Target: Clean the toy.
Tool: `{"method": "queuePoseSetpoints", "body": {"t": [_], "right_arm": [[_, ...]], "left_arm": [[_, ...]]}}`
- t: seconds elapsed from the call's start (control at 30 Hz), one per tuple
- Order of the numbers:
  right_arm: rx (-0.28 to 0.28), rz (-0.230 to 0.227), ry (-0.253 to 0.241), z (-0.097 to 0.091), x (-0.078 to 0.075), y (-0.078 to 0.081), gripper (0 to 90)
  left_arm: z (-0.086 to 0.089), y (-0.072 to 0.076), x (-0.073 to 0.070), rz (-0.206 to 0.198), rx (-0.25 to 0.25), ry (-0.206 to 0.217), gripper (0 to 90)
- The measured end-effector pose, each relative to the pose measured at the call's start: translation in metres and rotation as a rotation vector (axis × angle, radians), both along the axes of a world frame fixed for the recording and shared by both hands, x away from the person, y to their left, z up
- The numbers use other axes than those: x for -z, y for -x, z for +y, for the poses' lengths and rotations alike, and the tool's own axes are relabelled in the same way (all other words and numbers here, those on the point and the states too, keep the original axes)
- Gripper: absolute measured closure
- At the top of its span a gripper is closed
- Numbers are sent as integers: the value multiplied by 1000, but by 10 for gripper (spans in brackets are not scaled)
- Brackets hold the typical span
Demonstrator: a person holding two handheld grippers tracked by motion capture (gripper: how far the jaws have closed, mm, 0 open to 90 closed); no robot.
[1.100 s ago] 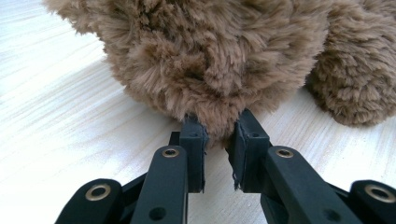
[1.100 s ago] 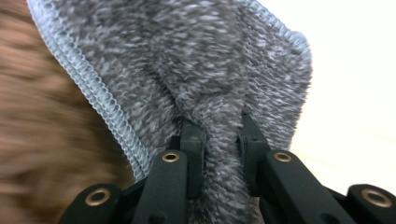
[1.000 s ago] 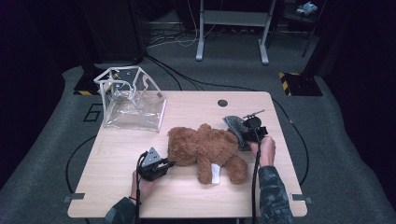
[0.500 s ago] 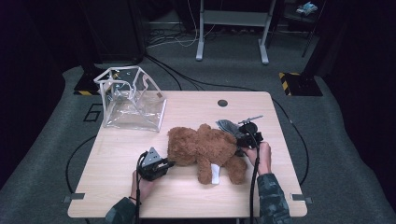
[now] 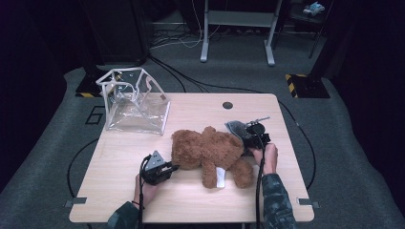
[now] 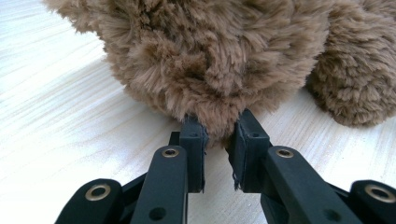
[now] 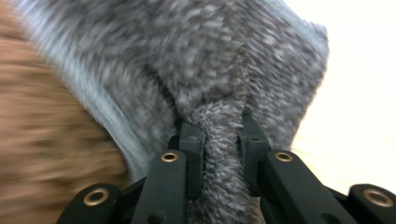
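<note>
A brown teddy bear (image 5: pixel 210 150) lies on the wooden table (image 5: pixel 119 157). My left gripper (image 5: pixel 173 167) is at its left end. In the left gripper view the jaws (image 6: pixel 219 135) are shut on a tuft of the bear's fur (image 6: pixel 210 56). My right gripper (image 5: pixel 243 138) is at the bear's far right side, shut on a fold of grey knitted cloth (image 5: pixel 234 128). The right gripper view shows that fold (image 7: pixel 210 56) pinched between the pads of my right gripper (image 7: pixel 219 133), with brown fur (image 7: pixel 46 140) blurred at the left.
A clear plastic bag with white edging (image 5: pixel 133 100) stands open at the table's far left corner. A round cable hole (image 5: pixel 228 105) sits near the far edge. Cables run over the dark floor around the table.
The right gripper and the grey cloth have sunk slightly, closer against the bear. The left gripper and the bear have stayed put.
</note>
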State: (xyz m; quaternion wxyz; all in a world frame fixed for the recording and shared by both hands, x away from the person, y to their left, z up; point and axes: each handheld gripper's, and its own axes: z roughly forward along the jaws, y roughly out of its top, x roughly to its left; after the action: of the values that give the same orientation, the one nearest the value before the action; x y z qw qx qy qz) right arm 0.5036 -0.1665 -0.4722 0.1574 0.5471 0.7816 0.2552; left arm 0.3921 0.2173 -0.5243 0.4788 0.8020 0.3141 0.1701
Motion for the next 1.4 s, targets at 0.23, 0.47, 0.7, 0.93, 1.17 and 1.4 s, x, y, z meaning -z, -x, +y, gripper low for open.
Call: {"method": "queuePoseSetpoints", "body": {"t": [0.23, 0.47, 0.7, 0.93, 1.17, 1.4], "right_arm": [[100, 46, 60, -29, 4, 4, 766], [40, -46, 5, -26, -37, 42, 766], [-72, -51, -26, 0, -57, 81, 766], [-89, 16, 17, 15, -21, 77, 768], [-38, 42, 79, 5, -4, 73, 770], [-5, -2, 111, -7, -22, 87, 767]], "left_arm": [[0, 0, 0, 5, 1, 1, 764], [-1, 1, 0, 10, -2, 7, 764], [-1, 1, 0, 9, -4, 8, 764], [0, 0, 0, 6, -1, 6, 765], [-1, 1, 0, 9, -5, 9, 765], [-1, 1, 0, 7, -4, 6, 765]]}}
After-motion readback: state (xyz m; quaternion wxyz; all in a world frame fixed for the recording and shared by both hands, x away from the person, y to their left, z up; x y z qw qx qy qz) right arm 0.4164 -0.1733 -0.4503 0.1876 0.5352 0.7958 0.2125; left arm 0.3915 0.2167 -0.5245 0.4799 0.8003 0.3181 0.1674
